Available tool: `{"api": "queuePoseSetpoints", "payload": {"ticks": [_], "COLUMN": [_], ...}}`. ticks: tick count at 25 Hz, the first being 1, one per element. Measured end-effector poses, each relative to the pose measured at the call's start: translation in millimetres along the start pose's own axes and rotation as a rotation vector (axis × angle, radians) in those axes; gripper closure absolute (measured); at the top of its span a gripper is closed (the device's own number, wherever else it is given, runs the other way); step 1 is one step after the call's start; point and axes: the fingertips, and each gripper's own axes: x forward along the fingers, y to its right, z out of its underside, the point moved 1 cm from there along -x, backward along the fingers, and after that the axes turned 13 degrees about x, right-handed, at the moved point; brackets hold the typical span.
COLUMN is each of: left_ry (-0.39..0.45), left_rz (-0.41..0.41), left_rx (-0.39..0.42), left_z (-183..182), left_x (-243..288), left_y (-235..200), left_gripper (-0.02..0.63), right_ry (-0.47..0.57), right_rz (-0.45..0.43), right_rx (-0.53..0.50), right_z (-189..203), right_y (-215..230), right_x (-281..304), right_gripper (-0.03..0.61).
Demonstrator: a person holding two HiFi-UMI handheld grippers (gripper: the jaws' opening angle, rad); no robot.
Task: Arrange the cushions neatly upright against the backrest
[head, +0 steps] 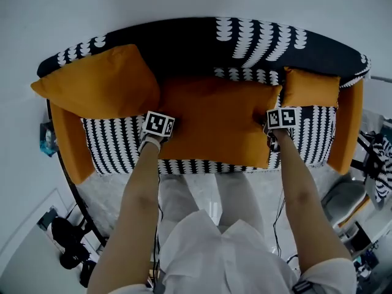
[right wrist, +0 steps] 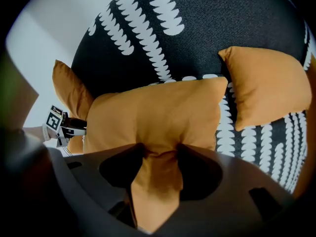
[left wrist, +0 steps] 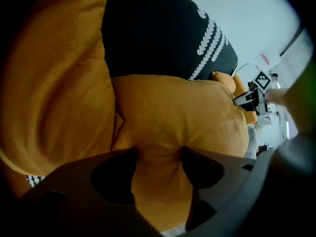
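The middle cushion (head: 214,118) is held over the sofa seat (head: 116,143), in front of the backrest (head: 184,41). Its left end is pinched by the left claw (left wrist: 157,159) and its right end by the right claw (right wrist: 160,154). A large cushion (head: 98,81) and a small cushion (head: 311,89) are seen on either side.

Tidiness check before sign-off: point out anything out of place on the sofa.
The middle cushion lies flat on the seat, not upright against the backrest; the left gripper and right gripper pinch its front edge. The left cushion leans askew into the corner.
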Motion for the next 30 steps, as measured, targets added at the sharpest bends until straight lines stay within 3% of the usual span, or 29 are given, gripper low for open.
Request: {"api": "queuePoseSetpoints", "payload": {"ticks": [4, 9, 13, 18, 24, 30], "left_ry": [0.017, 0.052, 0.056, 0.122, 0.347, 0.538], "left_rz": [0.012, -0.028, -0.087, -0.068, -0.061, -0.159], "left_rx": [0.005, -0.045, -0.024, -0.01, -0.006, 0.004], "left_z": [-3, -4, -6, -18, -70, -124], "left_x": [3, -7, -23, -42, -81, -133], "left_y": [0, 4, 9, 37, 87, 91], "left_gripper": [0.334, 0.484, 0.58, 0.594, 0.594, 0.594], "right_ry": [-0.008, 0.06, 0.13, 0.223, 0.487, 0.722], "right_rz": [-0.015, -0.019, -0.006, 0.067, 0.032, -0.034], "right_rx": [0.0, -0.008, -0.017, -0.001, 0.021, -0.038], "right_z": [-3, 6, 10, 17, 0, -48], "right_y": [-8, -18, -25, -16, 1, -11], "right_x": [-1, -14, -32, -68, -159, -212], "right_gripper": [0.42, 0.529, 0.557, 0.565, 0.565, 0.565]}}
